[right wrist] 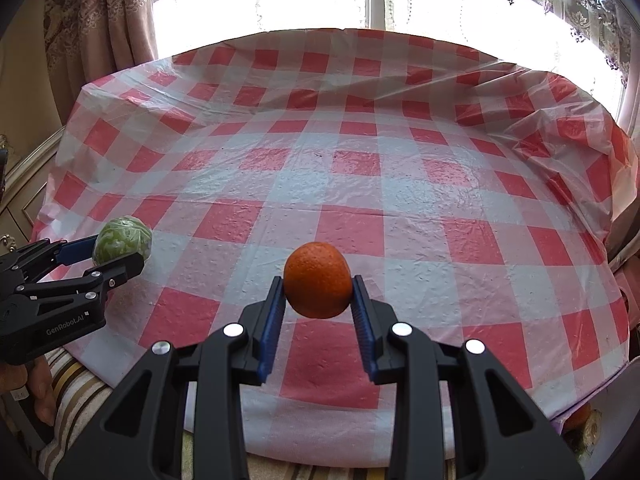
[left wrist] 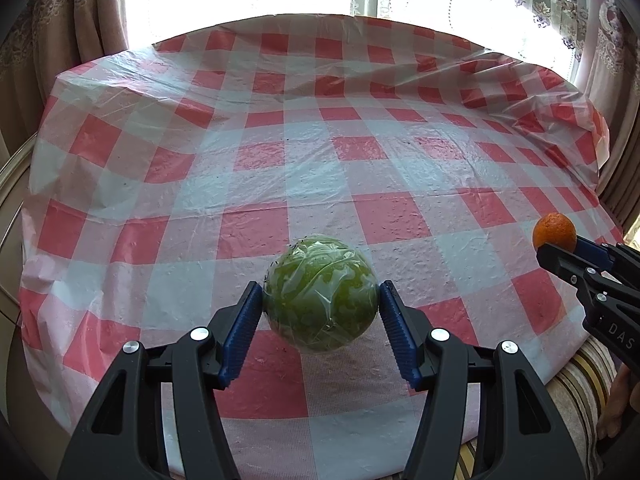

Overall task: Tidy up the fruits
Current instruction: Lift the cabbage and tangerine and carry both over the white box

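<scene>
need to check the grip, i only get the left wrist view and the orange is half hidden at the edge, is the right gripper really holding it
Observer: Yes. In the right wrist view the right gripper has a blue pad on each side of the orange.
Operator: is it on the table
Observer: It looks lifted; a shadow lies on the checked tablecloth below it.
Operator: anything near it
Observer: To its left, the left gripper clamps the wrapped green fruit.

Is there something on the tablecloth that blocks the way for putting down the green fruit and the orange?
Nothing visible does. The left gripper holds the wrapped green fruit, the right gripper the orange; the checkered tablecloth ahead shows bare.
</scene>
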The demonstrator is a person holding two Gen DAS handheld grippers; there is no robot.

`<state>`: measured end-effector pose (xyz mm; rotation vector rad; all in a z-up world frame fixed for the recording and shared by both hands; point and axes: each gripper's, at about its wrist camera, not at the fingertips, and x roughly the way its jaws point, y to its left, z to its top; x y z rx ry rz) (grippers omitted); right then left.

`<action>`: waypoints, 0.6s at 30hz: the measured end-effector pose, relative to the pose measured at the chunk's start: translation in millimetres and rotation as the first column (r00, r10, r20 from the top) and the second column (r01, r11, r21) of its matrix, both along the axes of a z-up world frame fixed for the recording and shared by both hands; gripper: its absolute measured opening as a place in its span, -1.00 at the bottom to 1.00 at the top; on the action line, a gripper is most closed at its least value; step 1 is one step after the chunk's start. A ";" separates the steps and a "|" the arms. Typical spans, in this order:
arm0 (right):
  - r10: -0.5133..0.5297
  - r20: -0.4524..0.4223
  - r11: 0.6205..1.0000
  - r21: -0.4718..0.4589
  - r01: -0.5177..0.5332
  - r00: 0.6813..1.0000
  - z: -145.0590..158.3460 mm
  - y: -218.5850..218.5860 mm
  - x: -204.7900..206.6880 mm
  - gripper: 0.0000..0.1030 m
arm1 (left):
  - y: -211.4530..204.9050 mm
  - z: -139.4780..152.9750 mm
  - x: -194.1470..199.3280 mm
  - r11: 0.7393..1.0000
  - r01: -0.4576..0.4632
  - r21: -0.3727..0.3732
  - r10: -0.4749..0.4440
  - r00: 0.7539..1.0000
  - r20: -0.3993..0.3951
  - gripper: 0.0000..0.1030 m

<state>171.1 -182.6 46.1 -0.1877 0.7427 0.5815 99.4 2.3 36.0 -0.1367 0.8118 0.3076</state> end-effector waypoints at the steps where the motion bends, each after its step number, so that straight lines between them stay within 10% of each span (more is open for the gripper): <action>1: -0.002 0.001 1.000 0.001 0.002 1.000 1.2 -2.4 -1.4 -0.35 | -0.6 0.5 -0.5 1.000 0.001 0.001 -0.001 1.000 0.001 0.12; 18: -0.025 -0.010 1.000 0.016 0.025 1.000 6.8 -32.6 -14.4 -0.35 | -15.6 16.2 -5.8 0.999 0.024 0.027 -0.025 0.999 0.022 0.12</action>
